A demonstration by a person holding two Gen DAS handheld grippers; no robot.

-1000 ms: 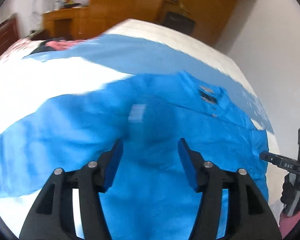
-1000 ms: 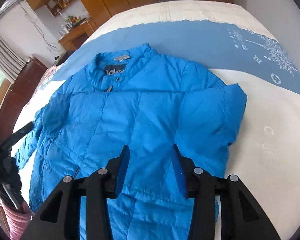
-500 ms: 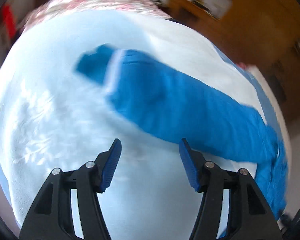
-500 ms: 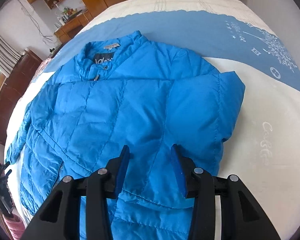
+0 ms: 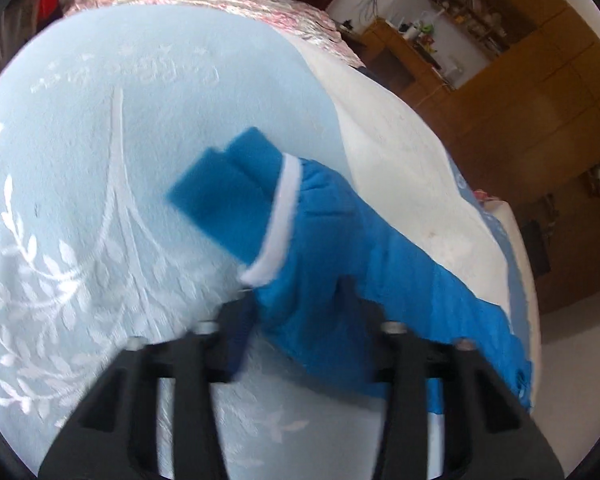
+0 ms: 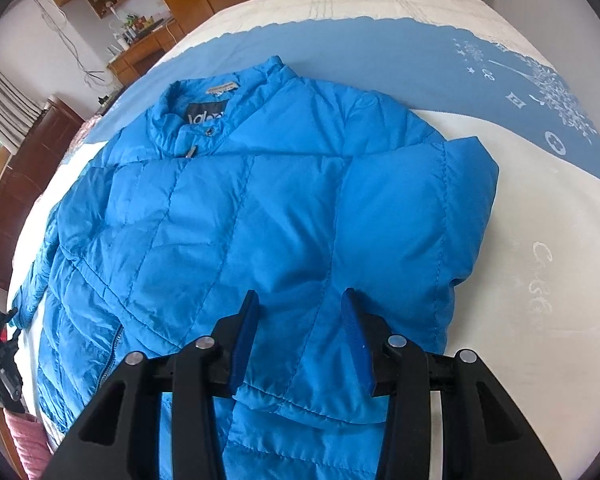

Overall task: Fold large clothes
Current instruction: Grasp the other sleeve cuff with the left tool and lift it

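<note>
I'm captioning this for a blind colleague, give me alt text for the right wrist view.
A bright blue puffer jacket lies flat on a bed, collar away from the camera, one sleeve already folded across its front. The open right claw hovers over the lower front.

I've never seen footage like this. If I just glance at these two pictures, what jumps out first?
A bright blue puffer jacket fills the right camera's view, spread front-up on a bed, collar toward the far end. In the left camera, one long sleeve stretches over the pale leaf-patterned bedspread, its cuff edged by a white band. At the bottom of each picture, black tongs with blue pads stand open: the left gripper and right gripper.
</note>
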